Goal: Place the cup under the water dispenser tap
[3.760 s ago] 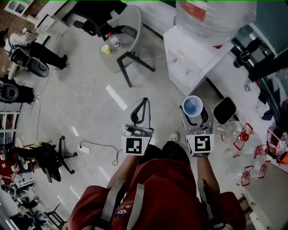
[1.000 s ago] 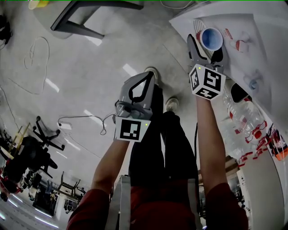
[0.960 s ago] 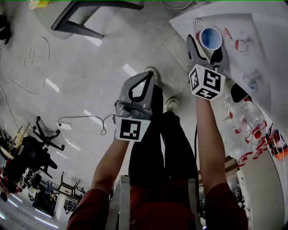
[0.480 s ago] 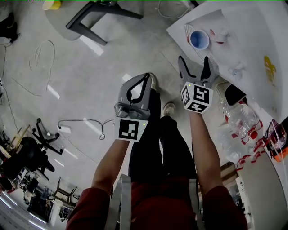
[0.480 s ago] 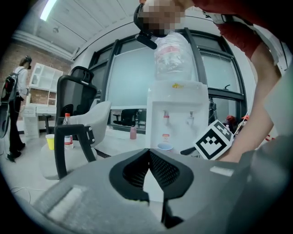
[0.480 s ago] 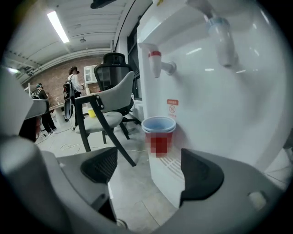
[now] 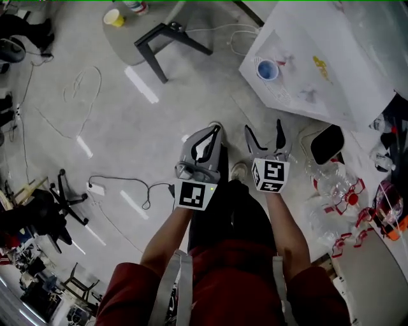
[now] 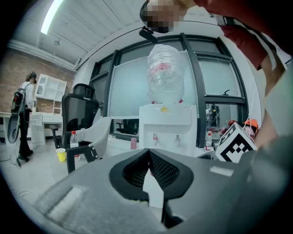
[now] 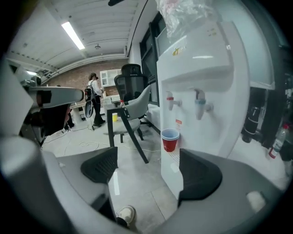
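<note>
A red cup (image 9: 170,139) with a blue inside (image 7: 267,69) stands on the drip tray of the white water dispenser (image 9: 201,82), below its red tap (image 9: 170,101); a blue tap (image 9: 200,103) is beside it. My right gripper (image 7: 261,135) is open and holds nothing, a good way back from the cup, which shows between its jaws in the right gripper view. My left gripper (image 7: 207,137) is shut with nothing in it, held over the floor to the left of the right one. In the left gripper view the dispenser (image 8: 167,123) carries a big clear bottle (image 8: 165,75).
A grey chair (image 7: 150,28) holding a yellow cup (image 7: 113,17) stands left of the dispenser. Empty water bottles (image 7: 335,191) lie on the floor at the right. A cable (image 7: 121,184) runs over the floor at the left. A person (image 9: 94,105) stands far back.
The right gripper has let go of the cup, opened and drawn back from the dispenser. The cup stays on the tray. The left gripper stays shut.
</note>
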A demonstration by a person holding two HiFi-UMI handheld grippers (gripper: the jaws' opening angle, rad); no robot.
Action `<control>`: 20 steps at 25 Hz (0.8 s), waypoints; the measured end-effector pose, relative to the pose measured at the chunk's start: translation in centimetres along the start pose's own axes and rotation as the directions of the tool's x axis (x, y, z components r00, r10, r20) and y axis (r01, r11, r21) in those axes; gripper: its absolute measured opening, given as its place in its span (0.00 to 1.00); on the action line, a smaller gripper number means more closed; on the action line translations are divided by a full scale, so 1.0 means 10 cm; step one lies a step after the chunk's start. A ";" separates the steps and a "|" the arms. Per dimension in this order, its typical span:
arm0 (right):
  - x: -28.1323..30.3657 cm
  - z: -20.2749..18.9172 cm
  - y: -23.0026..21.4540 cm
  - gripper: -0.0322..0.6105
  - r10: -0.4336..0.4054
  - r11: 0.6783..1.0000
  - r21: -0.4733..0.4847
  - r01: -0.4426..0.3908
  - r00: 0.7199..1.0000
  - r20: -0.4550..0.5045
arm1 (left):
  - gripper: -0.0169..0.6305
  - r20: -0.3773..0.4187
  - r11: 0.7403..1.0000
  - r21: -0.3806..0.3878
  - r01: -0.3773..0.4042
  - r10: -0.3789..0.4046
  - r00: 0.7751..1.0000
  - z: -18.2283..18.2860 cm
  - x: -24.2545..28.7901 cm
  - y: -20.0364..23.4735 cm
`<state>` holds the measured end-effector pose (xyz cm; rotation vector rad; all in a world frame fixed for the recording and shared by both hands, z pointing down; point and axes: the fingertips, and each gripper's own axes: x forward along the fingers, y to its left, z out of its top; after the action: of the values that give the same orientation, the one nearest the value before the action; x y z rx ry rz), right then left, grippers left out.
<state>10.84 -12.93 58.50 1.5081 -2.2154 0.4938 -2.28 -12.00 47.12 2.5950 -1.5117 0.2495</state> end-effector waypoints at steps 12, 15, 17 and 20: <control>-1.59 1.12 -0.04 0.69 0.058 0.997 -0.062 -0.048 0.984 0.166 | 0.03 0.102 0.988 -0.050 -0.145 0.149 0.984 1.18 -0.87 -0.40; -1.95 1.55 -0.12 0.69 0.041 0.997 -0.069 -0.025 0.970 0.240 | 0.03 0.137 0.983 -0.031 -0.179 0.181 0.974 1.58 -1.02 -0.42; -2.15 1.83 -0.14 0.69 0.038 0.996 -0.089 -0.014 0.959 0.283 | 0.03 0.171 0.980 -0.024 -0.198 0.199 0.965 1.84 -1.11 -0.42; -2.47 2.14 -0.12 0.69 0.044 0.992 -0.126 -0.003 0.947 0.319 | 0.03 0.210 0.977 0.009 -0.211 0.205 0.956 2.18 -1.30 -0.48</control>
<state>17.16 -4.78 27.48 1.5902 -2.4582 0.1163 -2.72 -2.81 22.97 2.5528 -1.8696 0.0209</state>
